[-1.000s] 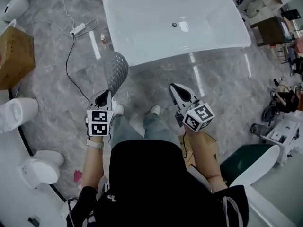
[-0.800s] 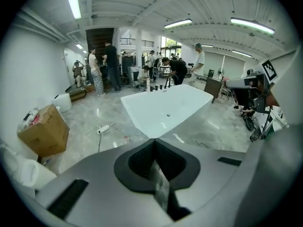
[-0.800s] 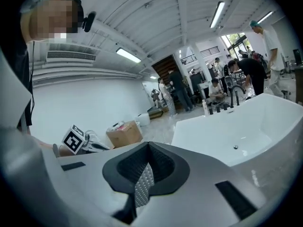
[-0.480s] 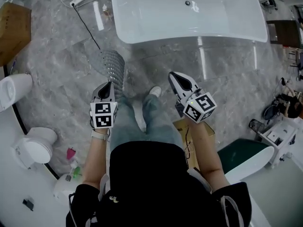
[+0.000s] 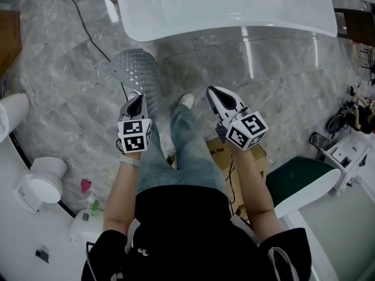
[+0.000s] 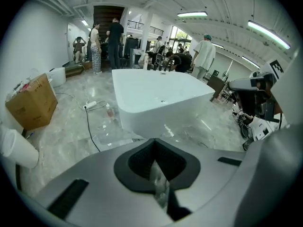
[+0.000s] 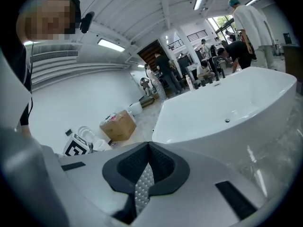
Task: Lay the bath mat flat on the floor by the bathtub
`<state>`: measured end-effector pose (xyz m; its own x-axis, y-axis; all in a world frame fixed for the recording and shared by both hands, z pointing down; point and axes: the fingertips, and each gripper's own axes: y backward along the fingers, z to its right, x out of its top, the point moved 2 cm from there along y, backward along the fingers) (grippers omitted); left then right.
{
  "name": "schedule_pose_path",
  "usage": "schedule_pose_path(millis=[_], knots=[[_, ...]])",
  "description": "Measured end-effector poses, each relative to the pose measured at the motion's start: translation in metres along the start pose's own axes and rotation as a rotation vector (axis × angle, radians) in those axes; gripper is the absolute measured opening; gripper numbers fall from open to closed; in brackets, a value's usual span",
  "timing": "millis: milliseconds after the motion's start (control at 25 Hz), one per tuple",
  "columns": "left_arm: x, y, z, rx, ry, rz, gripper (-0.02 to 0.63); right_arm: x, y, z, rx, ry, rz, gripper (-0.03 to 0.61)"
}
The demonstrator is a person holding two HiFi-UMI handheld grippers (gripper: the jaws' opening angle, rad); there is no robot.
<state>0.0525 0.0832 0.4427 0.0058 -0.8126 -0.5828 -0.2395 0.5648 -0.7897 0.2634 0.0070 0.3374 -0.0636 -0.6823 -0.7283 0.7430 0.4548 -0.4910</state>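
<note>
Looked steeply down on a person standing on the grey marble floor [image 5: 281,81], facing the near long side of the white bathtub [image 5: 234,10]. Found the bath mat [image 5: 136,72], translucent grey with rows of small dots, stretched from the floor just short of the bathtub's near left corner back to the left gripper [image 5: 136,98]. Saw the mat's far end low by the tub wall, apart from it, and the near end raised at the gripper's tips; could not judge the extent of its contact with the floor. Read the left gripper's jaws as closed, with a clear strip of the mat pinched in the seam between them. Found the right gripper [image 5: 212,92] closed all the way as well, well apart from the mat, beyond the person's leg and white shoe [image 5: 186,100]. Noted a dotted strip in its seam, but could not tell mat from pad there. Noted also a black cable [image 5: 89,28] running across the floor to the mat's left edge, a cardboard box [image 5: 218,150] under the right forearm, and a white toilet [image 5: 41,183] past the floor's curved left edge.
</note>
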Motion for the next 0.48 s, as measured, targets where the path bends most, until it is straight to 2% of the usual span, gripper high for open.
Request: schedule_pose_path(millis=[200, 480], knots=[[-0.006, -0.047, 0.037, -0.052, -0.021, -0.015, 0.017, -0.013, 0.009, 0.036, -0.036, -0.028, 0.025, 0.025], [0.015, -0.102, 0.095, -0.102, -0.049, 0.012, 0.017, -0.041, 0.025, 0.101, -0.085, -0.100, 0.032, 0.025]])
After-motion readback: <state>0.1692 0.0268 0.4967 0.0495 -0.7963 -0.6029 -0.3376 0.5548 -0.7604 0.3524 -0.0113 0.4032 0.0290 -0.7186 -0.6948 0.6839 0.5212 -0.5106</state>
